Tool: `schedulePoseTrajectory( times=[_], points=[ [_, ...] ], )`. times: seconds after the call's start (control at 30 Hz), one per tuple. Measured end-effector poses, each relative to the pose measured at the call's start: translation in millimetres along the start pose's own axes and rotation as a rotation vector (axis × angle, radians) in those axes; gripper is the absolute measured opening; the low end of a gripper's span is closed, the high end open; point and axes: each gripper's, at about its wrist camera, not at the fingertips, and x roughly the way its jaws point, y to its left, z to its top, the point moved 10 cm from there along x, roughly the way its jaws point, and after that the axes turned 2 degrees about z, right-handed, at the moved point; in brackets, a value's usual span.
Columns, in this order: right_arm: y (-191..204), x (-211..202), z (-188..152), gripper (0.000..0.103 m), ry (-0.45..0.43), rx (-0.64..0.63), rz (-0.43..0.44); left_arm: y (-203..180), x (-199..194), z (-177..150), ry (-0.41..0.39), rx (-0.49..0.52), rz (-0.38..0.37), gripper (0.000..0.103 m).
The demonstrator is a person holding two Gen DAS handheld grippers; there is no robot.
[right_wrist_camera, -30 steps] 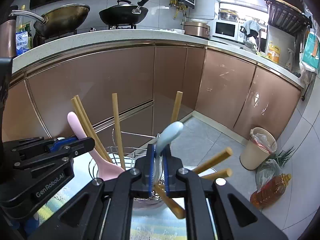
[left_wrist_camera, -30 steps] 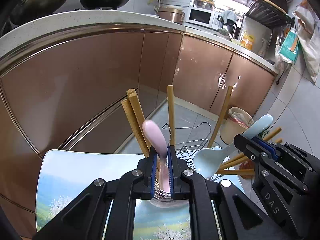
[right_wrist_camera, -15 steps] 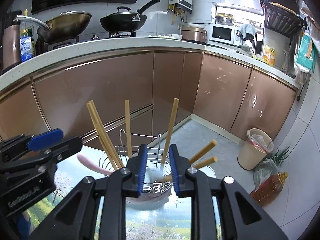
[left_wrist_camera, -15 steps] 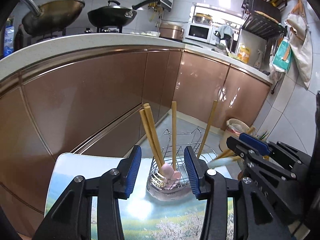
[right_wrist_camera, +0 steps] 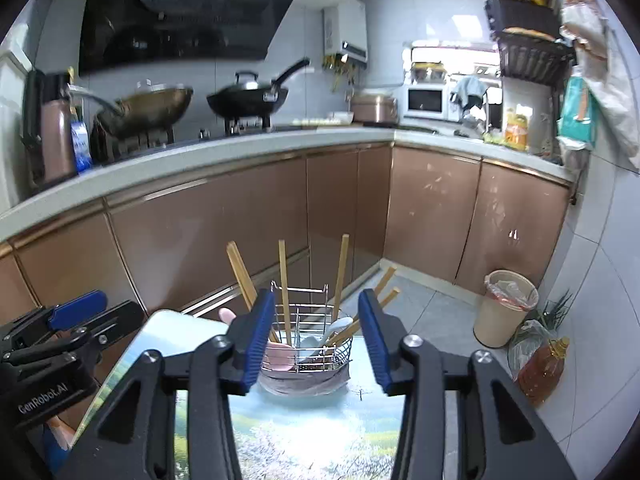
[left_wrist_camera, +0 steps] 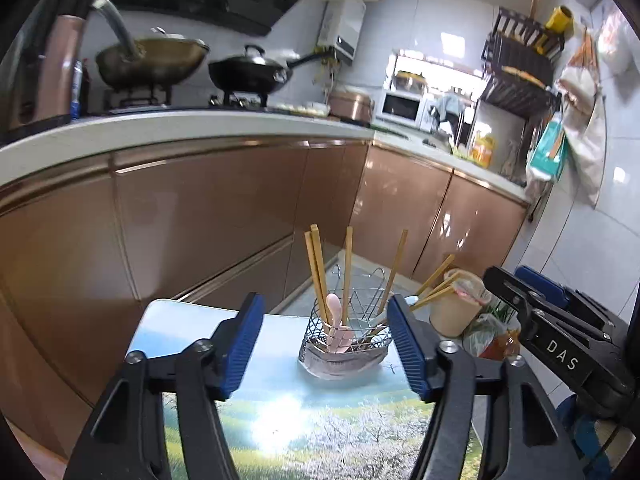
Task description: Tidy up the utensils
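Note:
A wire utensil basket [left_wrist_camera: 345, 334] [right_wrist_camera: 311, 346] stands on the table with the landscape print [left_wrist_camera: 280, 412]. Several wooden chopsticks [left_wrist_camera: 317, 268] [right_wrist_camera: 284, 280] stick up out of it. A pink spoon [left_wrist_camera: 335, 314] [right_wrist_camera: 276, 354] and a light blue spoon [right_wrist_camera: 337, 326] lie inside. My left gripper [left_wrist_camera: 325, 308] hangs back from the basket, jaws opening, nothing between them. My right gripper [right_wrist_camera: 316, 304] is likewise apart from the basket, its jaws opening and empty. Each gripper shows at the edge of the other's view: the right gripper [left_wrist_camera: 552, 320], the left gripper [right_wrist_camera: 72, 322].
Brown cabinet doors [right_wrist_camera: 200, 248] run behind the table under a white counter with two woks [right_wrist_camera: 248, 98]. On the floor to the right stand a lined bin [right_wrist_camera: 504, 308] and an oil bottle [right_wrist_camera: 540, 372].
The left gripper let go of the pink spoon and the right of the light blue one; both spoons dropped into the basket. Both grippers opened and drew back and upward.

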Motion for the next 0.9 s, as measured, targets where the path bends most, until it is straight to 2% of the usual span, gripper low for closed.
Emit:
schedulePoseTrajectory(
  times=[0.2, 0.37, 0.73, 0.9],
  points=[
    [10, -57, -17, 0.052, -0.058, 0.016, -0.006, 2, -52, -10, -0.065, 0.033, 0.057, 0.075],
    [25, -86, -41, 0.053, -0.081, -0.021, -0.026, 2, -84, -26, -0.106, 0.063, 0.102, 0.082],
    [46, -126, -80, 0.057, -0.104, -0.05, -0.023, 17, -134, -50, -0.161, 0.129, 0.213, 0.095],
    [50, -141, -105, 0.059, -0.097, -0.06, -0.024, 28, -151, -65, -0.17, 0.134, 0.231, 0.098]
  ],
)
